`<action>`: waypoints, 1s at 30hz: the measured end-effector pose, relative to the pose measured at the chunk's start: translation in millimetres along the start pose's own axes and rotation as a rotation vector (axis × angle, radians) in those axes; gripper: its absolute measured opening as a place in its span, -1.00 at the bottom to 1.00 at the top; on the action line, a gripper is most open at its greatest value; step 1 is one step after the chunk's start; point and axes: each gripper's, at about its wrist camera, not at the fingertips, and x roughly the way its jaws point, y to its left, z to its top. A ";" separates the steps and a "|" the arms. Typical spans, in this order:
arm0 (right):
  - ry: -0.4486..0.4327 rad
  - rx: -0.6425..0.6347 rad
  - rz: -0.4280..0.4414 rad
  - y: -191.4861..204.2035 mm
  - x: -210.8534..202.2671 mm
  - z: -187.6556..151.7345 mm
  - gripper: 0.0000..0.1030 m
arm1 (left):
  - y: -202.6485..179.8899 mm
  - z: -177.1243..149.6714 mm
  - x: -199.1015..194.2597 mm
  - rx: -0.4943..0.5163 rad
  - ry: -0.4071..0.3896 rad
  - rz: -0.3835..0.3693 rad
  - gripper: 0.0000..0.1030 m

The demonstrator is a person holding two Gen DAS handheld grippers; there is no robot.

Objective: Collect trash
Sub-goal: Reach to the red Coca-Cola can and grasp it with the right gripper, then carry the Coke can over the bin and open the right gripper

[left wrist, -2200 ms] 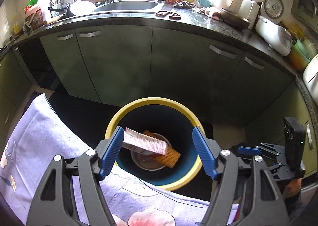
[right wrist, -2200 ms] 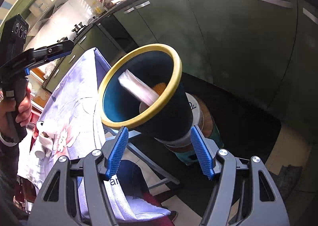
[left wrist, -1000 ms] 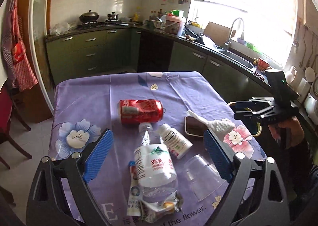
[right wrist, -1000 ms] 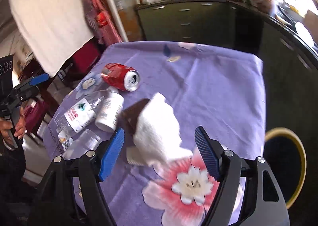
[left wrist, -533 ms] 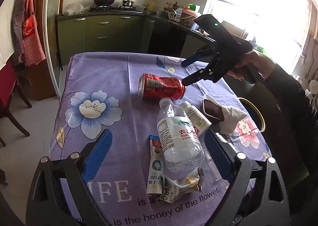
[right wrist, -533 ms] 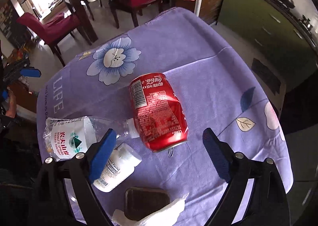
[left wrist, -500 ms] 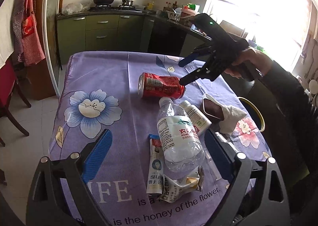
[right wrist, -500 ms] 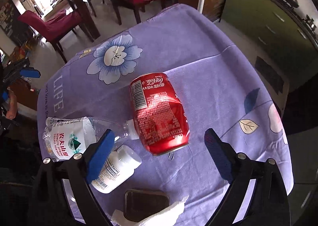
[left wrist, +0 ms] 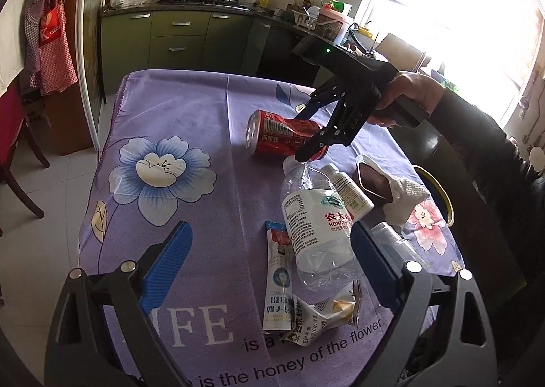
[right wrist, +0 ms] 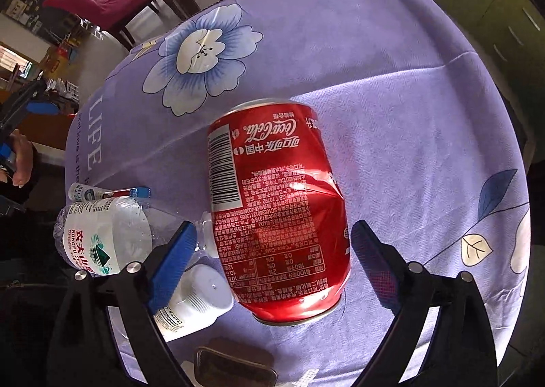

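With our right gripper (right wrist: 269, 264) wide open around the dented red can (right wrist: 277, 213), we next must close it; left gripper (left wrist: 269, 268) waits open, empty.

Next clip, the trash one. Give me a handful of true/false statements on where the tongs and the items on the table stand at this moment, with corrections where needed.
1. The right tongs are open around the dented Coca-Cola can. True.
2. The Coca-Cola can stands upright. False: it lies on its side on the purple tablecloth.
3. The left tongs grip the water bottle. False: they are open and hold nothing; the bottle lies on the cloth.
4. A white pill bottle lies beside the water bottle. True.
5. The water bottle still has its cap on. False: its neck is open.
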 end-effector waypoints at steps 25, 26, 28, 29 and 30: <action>-0.271 0.410 -0.205 -35.4 -52.2 -115.6 0.46 | -30.3 -4.6 -5.3 0.076 -0.031 -0.008 0.87; -0.292 0.434 -0.218 -33.4 -58.8 -127.6 0.46 | -33.5 -4.7 -6.0 0.082 -0.035 -0.014 0.87; -0.336 0.488 -0.247 -28.3 -75.6 -156.1 0.46 | -41.2 -5.1 -7.0 0.098 -0.044 -0.022 0.87; -0.356 0.515 -0.263 -22.8 -84.1 -172.8 0.46 | -45.5 -5.2 -7.4 0.107 -0.050 -0.024 0.87; -0.372 0.538 -0.277 -16.2 -91.6 -189.2 0.46 | -49.6 -5.4 -7.8 0.115 -0.054 -0.029 0.87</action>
